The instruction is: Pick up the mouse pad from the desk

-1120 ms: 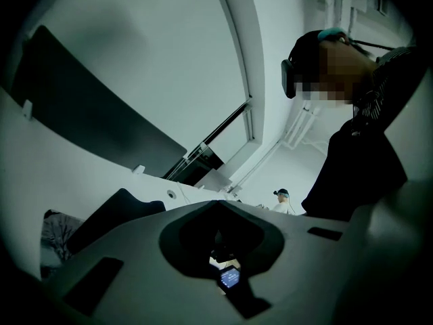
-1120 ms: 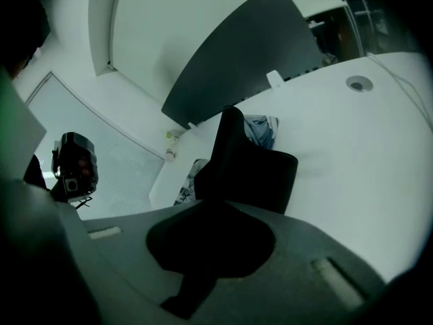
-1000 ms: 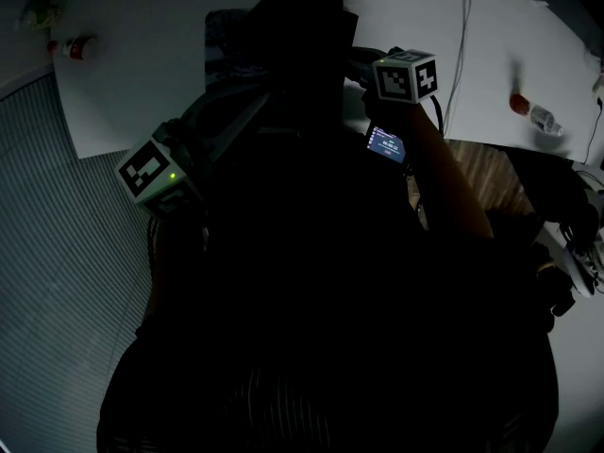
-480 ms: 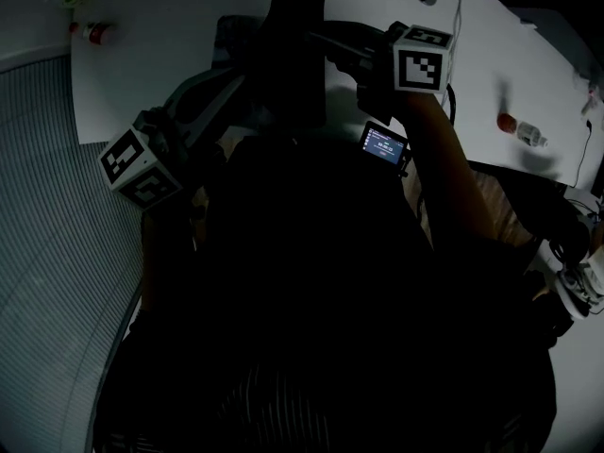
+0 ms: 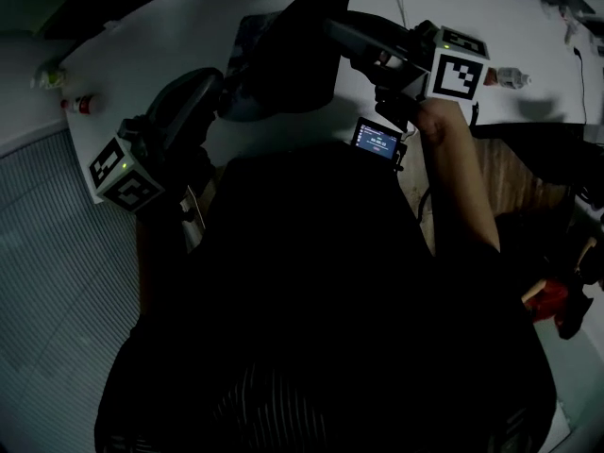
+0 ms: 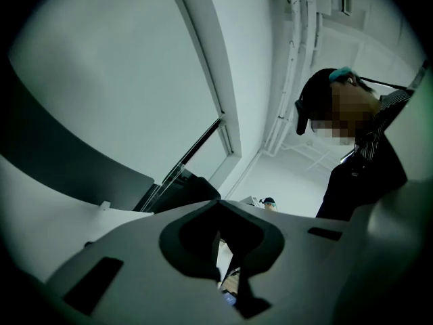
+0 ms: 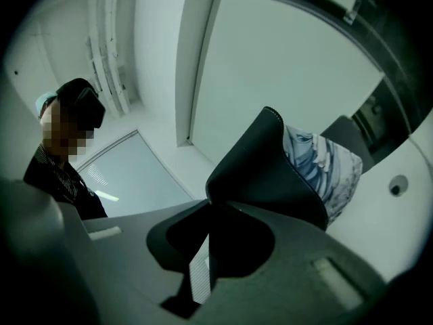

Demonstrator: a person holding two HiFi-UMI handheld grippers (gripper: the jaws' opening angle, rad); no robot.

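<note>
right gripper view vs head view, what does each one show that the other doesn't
Only the right gripper view: the blue-and-white printed face of the mouse pad and a person in a cap behind it. Only the head view: the left gripper, a small lit screen and a red-capped bottle. Both: the right gripper shut on the mouse pad, held over the white desk.

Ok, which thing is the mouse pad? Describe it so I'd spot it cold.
Start at the white desk at the top of the head view. Over it the right gripper pinches a floppy sheet by one edge: the mouse pad. Nothing else there is limp, black on the back and printed blue and white on the face.
</note>
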